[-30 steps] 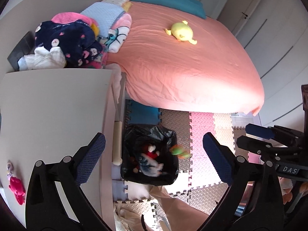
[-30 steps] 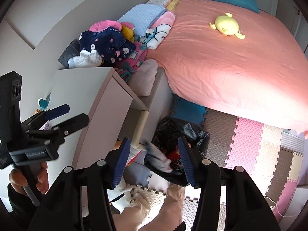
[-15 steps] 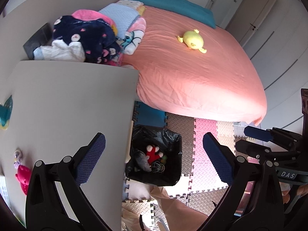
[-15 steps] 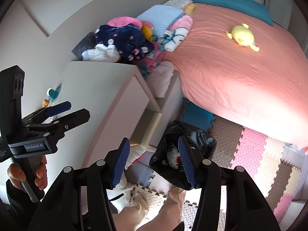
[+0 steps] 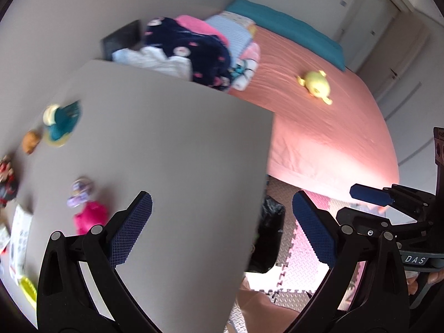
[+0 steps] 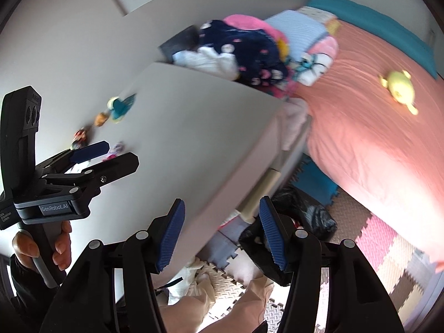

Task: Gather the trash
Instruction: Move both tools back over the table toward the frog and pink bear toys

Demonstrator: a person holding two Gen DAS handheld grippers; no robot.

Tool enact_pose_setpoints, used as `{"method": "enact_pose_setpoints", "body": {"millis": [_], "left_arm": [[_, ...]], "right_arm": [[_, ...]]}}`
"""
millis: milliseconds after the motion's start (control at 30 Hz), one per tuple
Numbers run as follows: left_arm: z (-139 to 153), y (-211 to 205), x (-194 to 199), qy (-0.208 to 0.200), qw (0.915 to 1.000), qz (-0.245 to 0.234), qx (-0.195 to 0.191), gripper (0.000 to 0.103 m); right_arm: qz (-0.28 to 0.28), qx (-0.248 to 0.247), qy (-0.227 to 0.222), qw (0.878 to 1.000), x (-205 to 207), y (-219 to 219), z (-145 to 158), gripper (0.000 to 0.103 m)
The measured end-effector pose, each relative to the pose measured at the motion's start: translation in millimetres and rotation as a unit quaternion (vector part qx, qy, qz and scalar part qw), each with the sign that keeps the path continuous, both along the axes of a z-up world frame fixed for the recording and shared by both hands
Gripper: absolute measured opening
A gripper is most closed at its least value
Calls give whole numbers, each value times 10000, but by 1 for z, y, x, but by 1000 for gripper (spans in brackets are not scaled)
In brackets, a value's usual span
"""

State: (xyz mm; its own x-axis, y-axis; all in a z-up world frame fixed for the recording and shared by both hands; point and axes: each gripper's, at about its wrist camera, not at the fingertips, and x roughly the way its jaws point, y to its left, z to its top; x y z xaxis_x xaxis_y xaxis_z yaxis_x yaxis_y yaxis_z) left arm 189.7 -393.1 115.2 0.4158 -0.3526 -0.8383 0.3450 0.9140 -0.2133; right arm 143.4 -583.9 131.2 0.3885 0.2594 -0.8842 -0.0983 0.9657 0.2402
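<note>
1. Trash bag [image 6: 310,216], black and open-mouthed, stood on the floor beside the counter [image 5: 166,166], just beyond the right-hand pad of the right gripper [image 6: 220,236]; in the left wrist view only a strip of the bag [image 5: 270,236] showed, between the two fingers of the left gripper [image 5: 222,227] and half hidden behind the counter's edge.
2. The left gripper's fingers [image 5: 133,227] stood wide apart with nothing between them, hanging over the counter's near corner.
3. The right gripper's fingers [image 6: 170,238] were parted about halfway and held nothing; the counter's edge and the foam floor mat [image 6: 388,249] showed through the gap.
4. Just left of the left gripper's left finger lay a pink toy [image 5: 90,217] and a small purple item [image 5: 79,191], both blurred.
5. Further left on the counter were printed paper packets [image 5: 18,238], a small dark figure [image 5: 7,177], an orange lump [image 5: 32,141] and a teal-and-cream toy [image 5: 59,122].
6. Beyond the counter's far edge sat a heap of clothes and blankets [image 5: 199,52].
7. Farthest from the fingers, a yellow plush [image 5: 316,86] lay on the bed's pink sheet [image 5: 319,127], ahead and to the right.
</note>
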Motion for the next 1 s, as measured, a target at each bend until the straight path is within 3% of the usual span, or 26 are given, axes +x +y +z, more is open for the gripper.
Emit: {"method": "enact_pose_setpoints", "body": {"millis": [367,700,1000], "left_arm": [[2,112,-18,6,9928,1194,-43,98],[-11,216,-66,37,9753,2199,178,98],[-45,289,-102,329,9554,2931,150,98]], "right_arm": [[1044,37,123,9945,25,101,-5,57],[1765,162,322,9836,32,187,-35,57],[1845,204,480,9814,43,235,-59,57]]}}
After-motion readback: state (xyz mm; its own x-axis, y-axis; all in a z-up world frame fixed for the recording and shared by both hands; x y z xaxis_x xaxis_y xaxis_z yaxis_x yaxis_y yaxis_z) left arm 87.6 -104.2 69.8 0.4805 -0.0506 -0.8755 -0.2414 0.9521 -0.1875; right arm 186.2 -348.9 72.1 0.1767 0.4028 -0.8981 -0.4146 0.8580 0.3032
